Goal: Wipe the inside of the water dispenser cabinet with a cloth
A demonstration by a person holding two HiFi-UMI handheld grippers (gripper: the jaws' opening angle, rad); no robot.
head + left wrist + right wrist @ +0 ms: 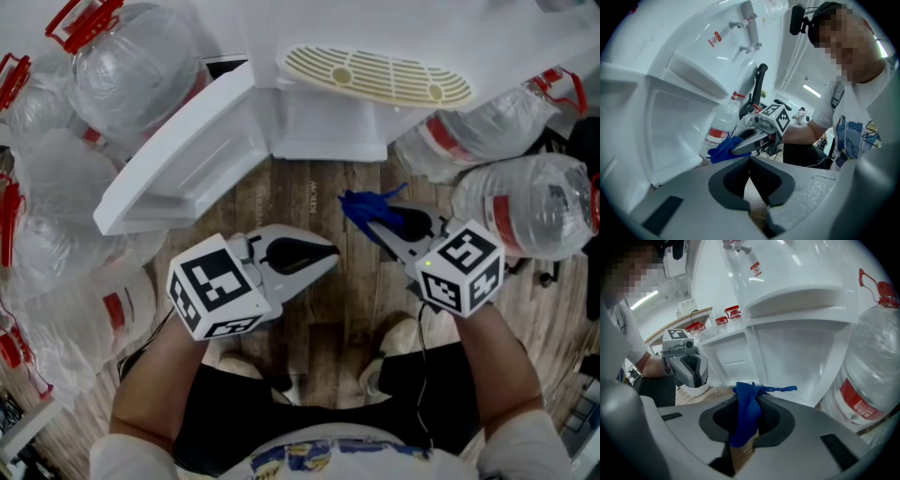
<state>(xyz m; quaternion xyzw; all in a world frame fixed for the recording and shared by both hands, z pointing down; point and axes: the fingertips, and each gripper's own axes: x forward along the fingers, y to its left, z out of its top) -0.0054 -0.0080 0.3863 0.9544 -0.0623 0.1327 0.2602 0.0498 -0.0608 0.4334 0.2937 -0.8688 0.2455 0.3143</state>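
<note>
R gripper [377, 225], centre-right, pinches blue cloth [361, 202] w/ tail loose, aimed at open cabinet [328, 127] at top, prob. to wipe. L gripper [330, 257] empty, jaws together, parked beside.

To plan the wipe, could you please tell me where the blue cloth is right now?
The blue cloth is pinched in the right gripper, at the head view's right, just before the open white cabinet.

Left gripper [751, 161]: jaws together at the tips, nothing between them. Beyond it the right gripper [737, 149] pinches a blue cloth [721, 152]. White water dispenser [693, 51] fills the left side, two taps [750, 33] up top, cabinet [670, 126] recess open below. Water bottle [721, 124] stands behind the cloth. Person's arm at right.
</note>
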